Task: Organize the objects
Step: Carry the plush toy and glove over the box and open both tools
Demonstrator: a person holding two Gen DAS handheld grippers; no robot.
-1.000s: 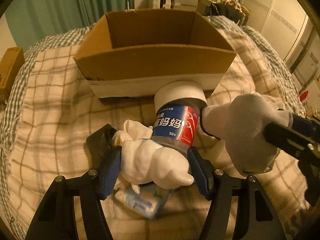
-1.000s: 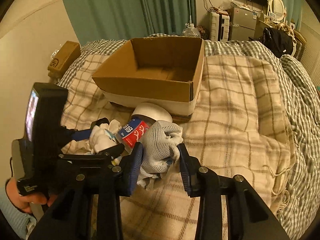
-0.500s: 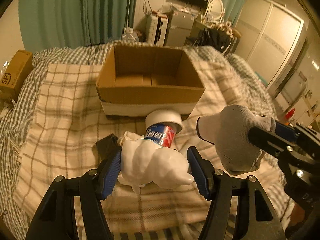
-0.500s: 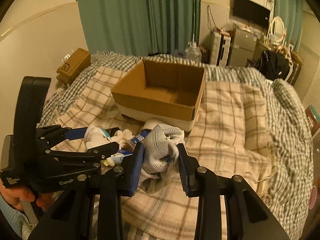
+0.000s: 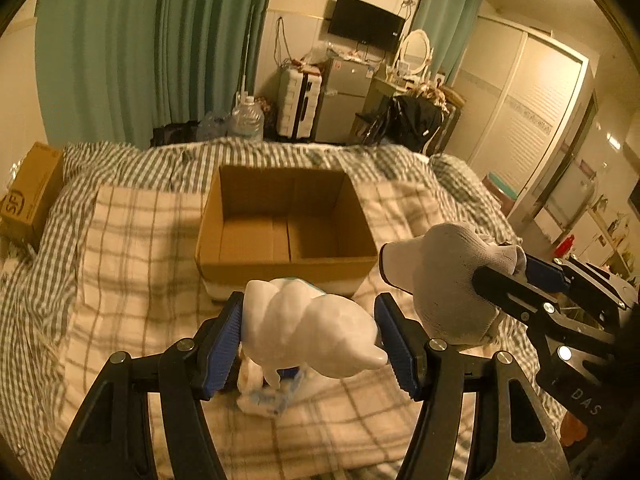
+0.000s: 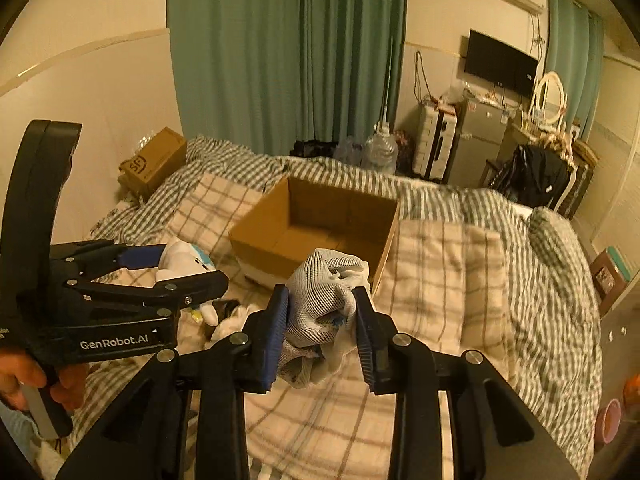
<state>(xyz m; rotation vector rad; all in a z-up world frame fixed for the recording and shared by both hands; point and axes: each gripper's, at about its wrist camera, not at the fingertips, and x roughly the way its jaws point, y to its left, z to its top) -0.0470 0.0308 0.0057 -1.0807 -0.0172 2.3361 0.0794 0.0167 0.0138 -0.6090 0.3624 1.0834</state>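
Note:
My left gripper is shut on a white plush toy and holds it above the bed, in front of the open cardboard box. The toy shows in the right wrist view too, between the left gripper's fingers. My right gripper is shut on a grey knit glove, raised at the box's near right corner; the glove also shows in the left wrist view. The box looks empty inside.
A small white and blue heap lies on the plaid blanket under the toy. More white items lie below the left gripper. A brown parcel sits at the bed's far left edge. Furniture lines the far wall.
Both grippers have risen well above the bed with their loads. The jar with the blue and red label that lay before the box is now hidden behind the toy.

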